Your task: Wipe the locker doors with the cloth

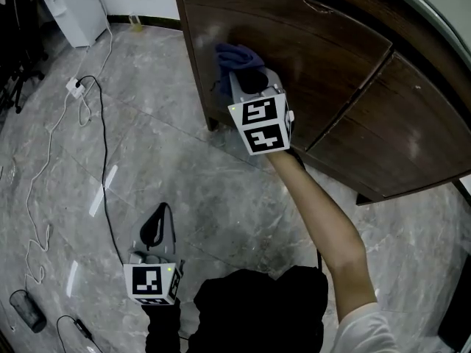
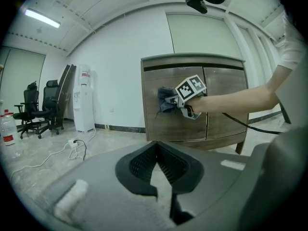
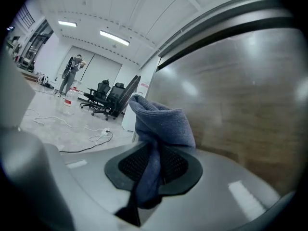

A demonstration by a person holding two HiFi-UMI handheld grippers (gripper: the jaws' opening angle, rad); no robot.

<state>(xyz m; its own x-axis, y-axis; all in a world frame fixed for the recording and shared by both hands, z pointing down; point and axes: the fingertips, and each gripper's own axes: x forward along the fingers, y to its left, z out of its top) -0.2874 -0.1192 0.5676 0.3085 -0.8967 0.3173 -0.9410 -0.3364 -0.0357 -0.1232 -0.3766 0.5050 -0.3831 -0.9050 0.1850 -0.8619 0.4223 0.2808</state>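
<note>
So the right hand-held gripper point(image 3: 153, 165) pinches the cloth point(image 3: 161, 121) against the left door point(image 1: 316, 50); the right door point(image 1: 412, 138) is probably still to do. The left hand-held gripper point(image 2: 159, 165) is closed and empty.

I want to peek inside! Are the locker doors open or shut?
Shut. Both locker doors lie flush, with only a thin seam between them.

Stretches the bare right arm point(image 1: 316, 219) forward, nearly straight, with the grey two-jaw right gripper point(image 1: 246, 79) at its end. Clamps those jaws on a bunched blue terry cloth point(image 3: 161, 121). Holds the grey two-jaw left gripper point(image 1: 156, 228) low and close to the body, jaws together, nothing between them.
</note>
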